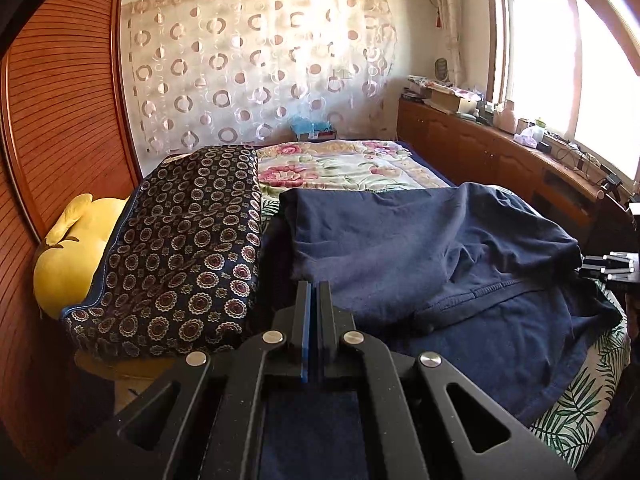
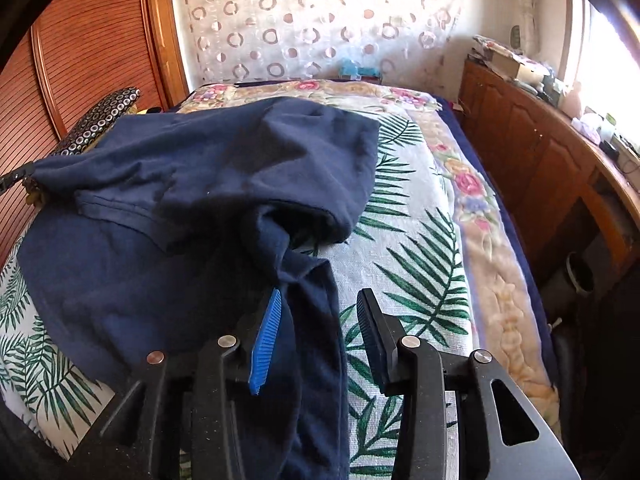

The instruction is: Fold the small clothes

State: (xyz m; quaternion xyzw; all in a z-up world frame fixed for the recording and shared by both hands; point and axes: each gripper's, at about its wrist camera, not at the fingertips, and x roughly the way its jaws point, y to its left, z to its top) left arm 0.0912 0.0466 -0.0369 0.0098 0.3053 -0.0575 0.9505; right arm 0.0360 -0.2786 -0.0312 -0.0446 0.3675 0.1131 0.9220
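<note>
Garment: navy shirt [image 2: 192,184] lay rumpled and partly folded on the leaf-print bedspread [image 2: 416,264].
Left gripper [image 1: 314,286]: jaws pressed together; whether cloth was pinched, unclear.
Right gripper [image 2: 318,300]: jaws spread, shirt edge lying loose between them.

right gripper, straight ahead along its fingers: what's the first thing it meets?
Most likely the navy garment: a strip of it already lies between the open right gripper fingers, and the bunched fold sits just ahead. Depth is unclear; it might touch the palm-leaf bedcover first.
</note>
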